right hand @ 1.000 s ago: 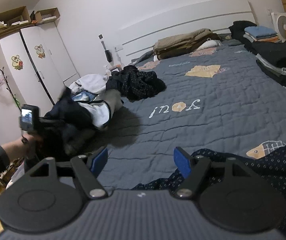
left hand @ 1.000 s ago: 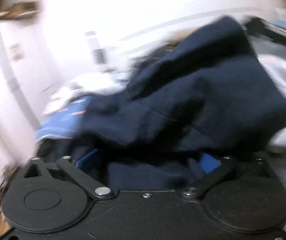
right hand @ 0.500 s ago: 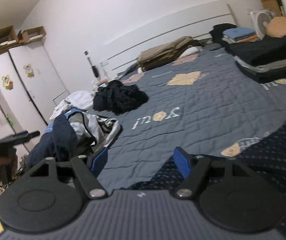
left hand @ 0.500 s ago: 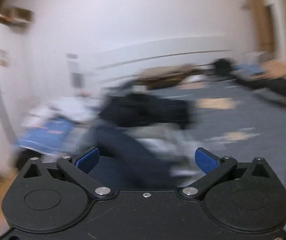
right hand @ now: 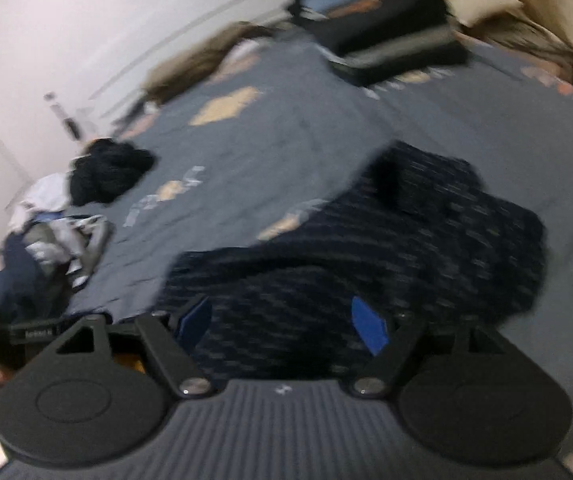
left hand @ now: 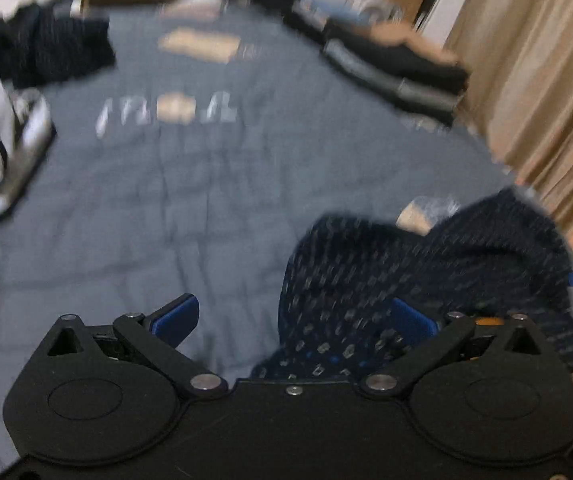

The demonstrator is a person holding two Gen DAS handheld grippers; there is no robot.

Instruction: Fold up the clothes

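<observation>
We have the bed [left hand: 214,200] as our work surface, its grey quilt bare in the middle so a garment can be spread flat. On the near edge of the bed lies the dotted navy garment [right hand: 366,248], crumpled and not yet laid out; we judge it the next piece to fold. At the far side of the bed sits the folded stack [right hand: 398,40], kept clear of the loose pile [right hand: 58,232] heaped along the bed's left edge. No basket or box shows. Our right gripper [right hand: 282,320] has just been opening, jaws apart over the garment, pressing nothing. Our left gripper [left hand: 292,320] is also spread wide, gripping nothing, the garment's edge lying between its jaws.
</observation>
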